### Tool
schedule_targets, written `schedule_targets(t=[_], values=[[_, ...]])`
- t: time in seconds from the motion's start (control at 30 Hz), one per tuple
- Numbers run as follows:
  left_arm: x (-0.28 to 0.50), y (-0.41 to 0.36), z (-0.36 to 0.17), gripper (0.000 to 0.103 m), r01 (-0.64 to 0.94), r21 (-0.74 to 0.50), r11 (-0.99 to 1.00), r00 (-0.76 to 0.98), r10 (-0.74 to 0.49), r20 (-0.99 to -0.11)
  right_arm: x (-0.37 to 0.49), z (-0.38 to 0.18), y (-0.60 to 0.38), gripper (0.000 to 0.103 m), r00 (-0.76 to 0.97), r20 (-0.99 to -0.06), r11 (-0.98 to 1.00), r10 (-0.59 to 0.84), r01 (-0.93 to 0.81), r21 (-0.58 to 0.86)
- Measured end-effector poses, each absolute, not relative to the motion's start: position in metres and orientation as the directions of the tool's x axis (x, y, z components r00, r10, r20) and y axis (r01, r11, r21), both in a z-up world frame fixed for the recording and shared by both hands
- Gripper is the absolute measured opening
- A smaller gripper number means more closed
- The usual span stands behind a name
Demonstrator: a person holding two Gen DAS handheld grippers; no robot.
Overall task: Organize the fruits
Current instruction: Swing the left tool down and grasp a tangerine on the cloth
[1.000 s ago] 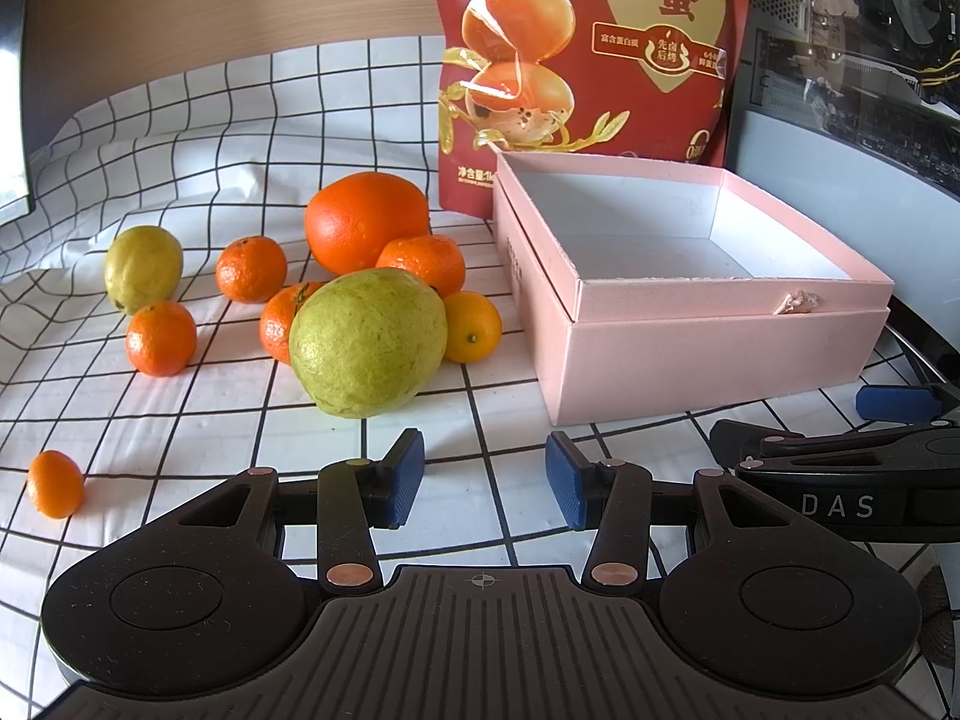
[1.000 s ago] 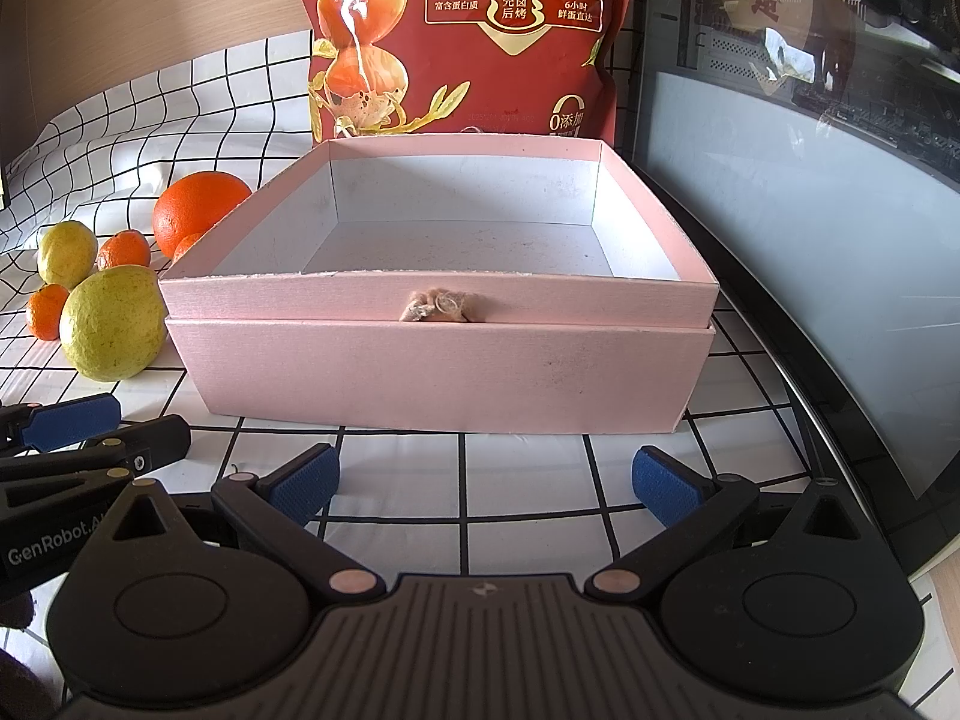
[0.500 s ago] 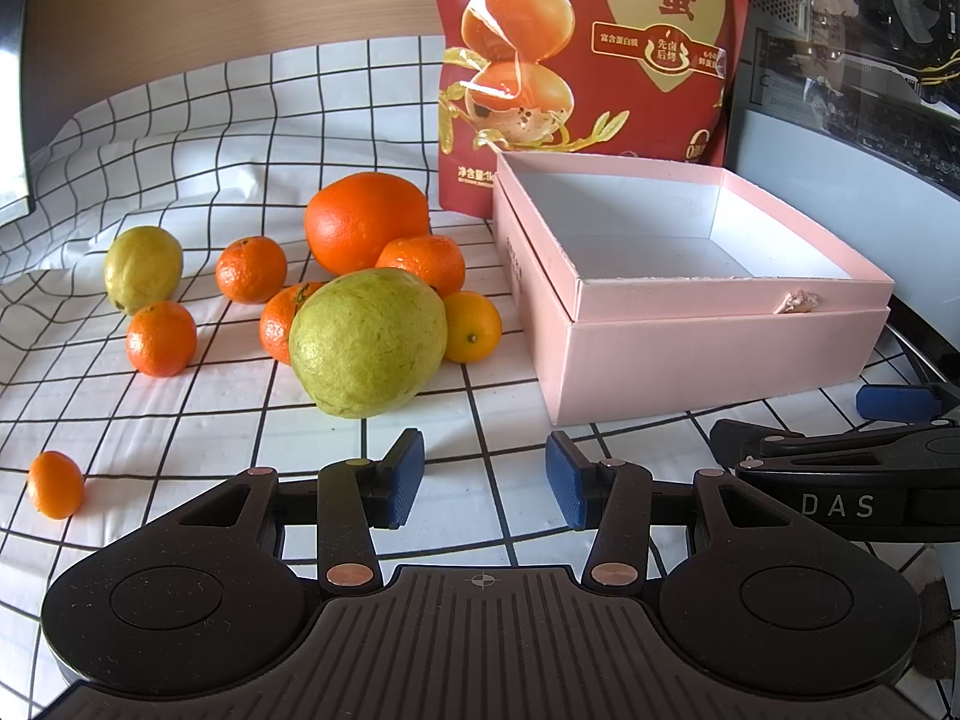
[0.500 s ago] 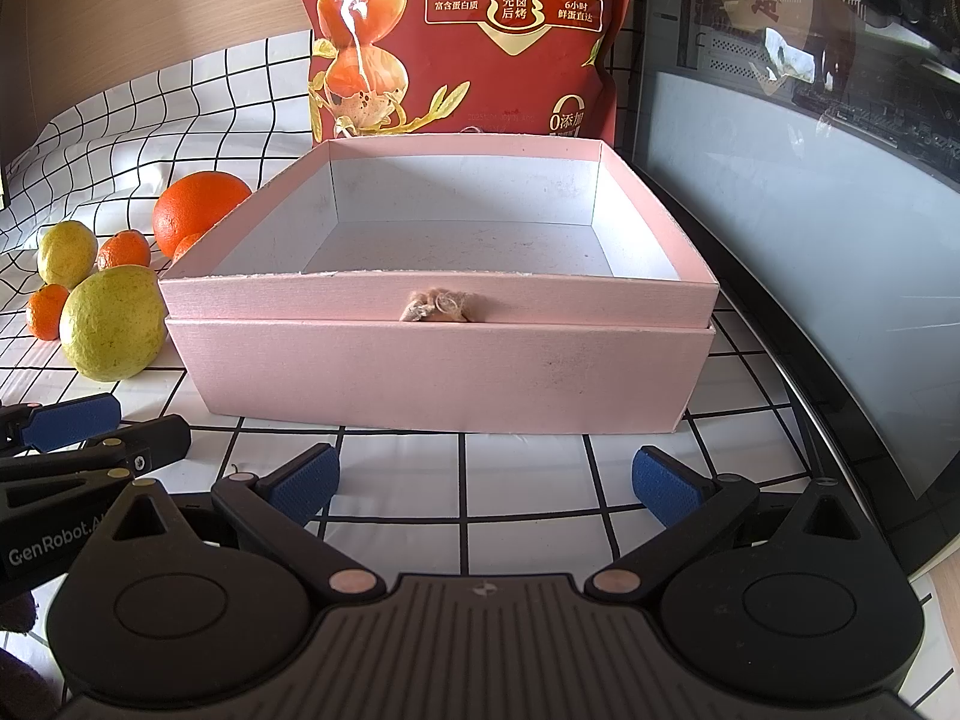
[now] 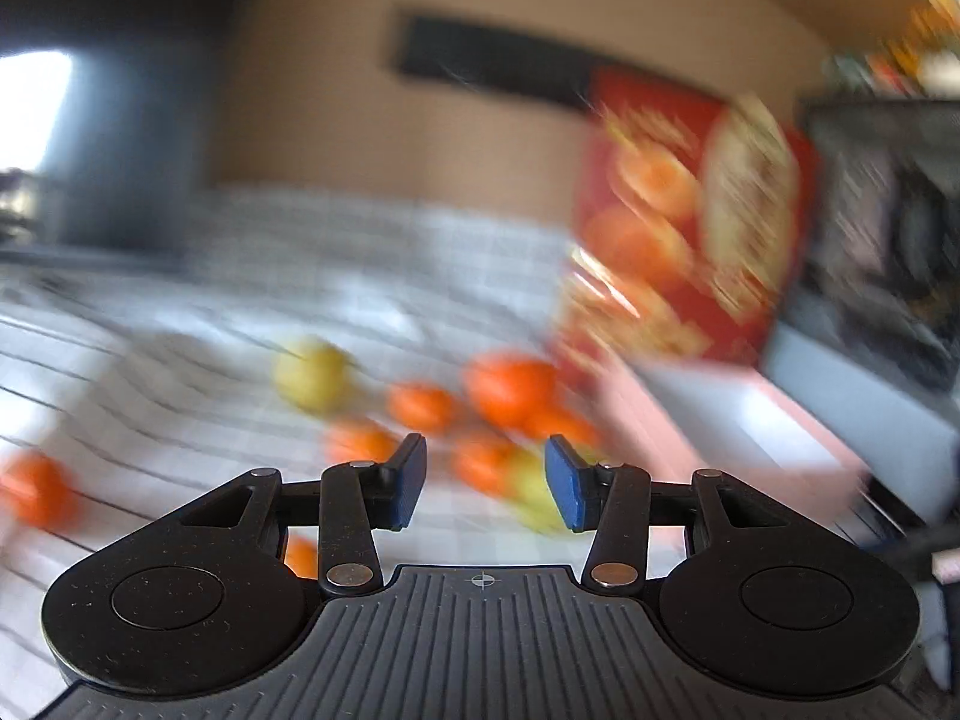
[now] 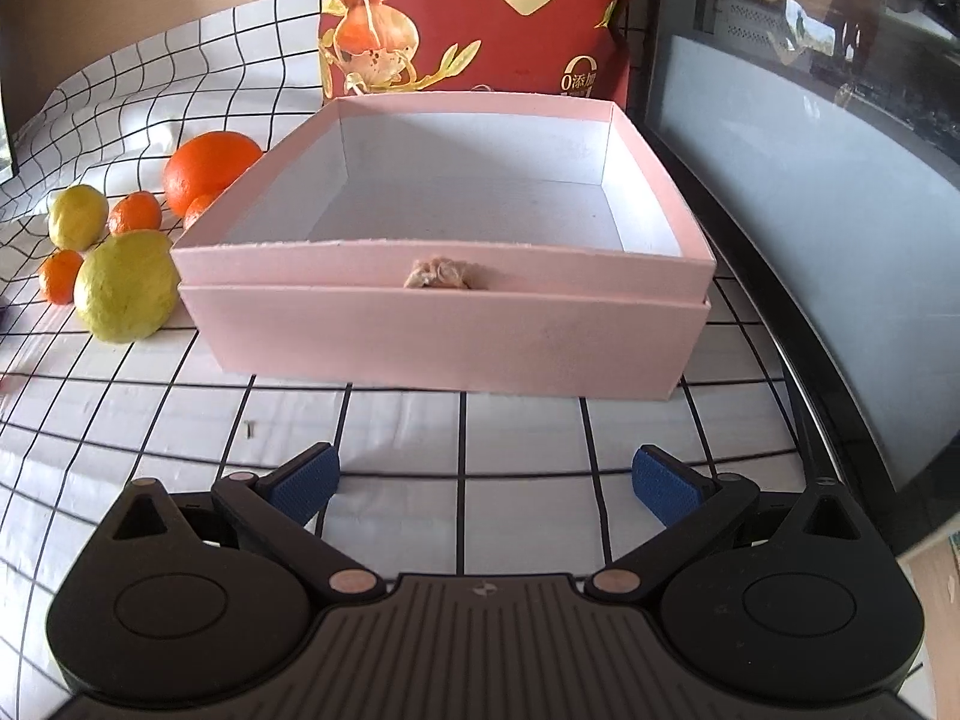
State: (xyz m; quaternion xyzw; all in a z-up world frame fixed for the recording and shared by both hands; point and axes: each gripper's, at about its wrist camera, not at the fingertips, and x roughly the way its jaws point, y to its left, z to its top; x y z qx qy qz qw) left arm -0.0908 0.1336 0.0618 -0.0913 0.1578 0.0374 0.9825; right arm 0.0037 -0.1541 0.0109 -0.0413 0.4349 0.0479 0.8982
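My left gripper [image 5: 485, 489] is released, nothing between the pads; view is blurred. Right gripper [image 6: 485, 483] is wide apart too, empty, in front of the pink box [image 6: 444, 333], which has no fruit inside. Fruits lie on the checked cloth [image 6: 420, 420] left of the box — big green one [image 6: 125, 287] nearest. I judge it heavy, smooth & round, so I'd grip across the middle, gently — skin bruises.

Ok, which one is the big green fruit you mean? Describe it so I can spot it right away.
Find the pink box in front of the red bag. Just off the box's near left corner sits the green fruit, on the checked cloth. It is the largest yellow-green piece, bigger than the small lemon and the mandarins behind it.
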Motion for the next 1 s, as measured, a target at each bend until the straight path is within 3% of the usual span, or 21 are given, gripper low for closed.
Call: schedule_targets(t=[0.2,0.3,0.4,0.57,0.9,1.0], values=[[-0.135,0.264,0.066,0.048,-0.388,-0.368,0.845,0.916,0.310,-0.254,0.006,0.014,-0.155,0.103,0.590,-0.804,0.985,0.079,-0.171,-0.029],[-0.136,0.308,0.057,0.048,-0.417,-0.413,0.810,0.900,0.307,-0.308,0.011,0.021,-0.146,0.097,0.523,-0.838,0.966,0.155,-0.258,0.018],[-0.124,0.330,0.047,0.048,-0.433,-0.434,0.790,0.882,0.272,-0.386,-0.001,0.040,-0.130,0.096,0.560,-0.795,0.943,0.234,-0.331,0.044],[-0.115,0.325,0.035,0.048,-0.451,-0.369,0.813,0.854,0.273,-0.442,-0.034,0.071,-0.083,0.097,0.644,-0.700,0.871,0.309,-0.487,-0.064],[-0.089,0.310,0.018,0.049,-0.499,-0.157,0.852,0.768,0.351,-0.536,-0.056,0.062,-0.036,0.097,0.616,-0.696,0.779,0.369,-0.614,-0.130],[-0.082,0.310,0.011,0.056,-0.493,-0.138,0.859,0.755,0.343,-0.559,-0.059,0.061,-0.033,0.097,0.614,-0.695,0.768,0.375,-0.625,-0.138]])
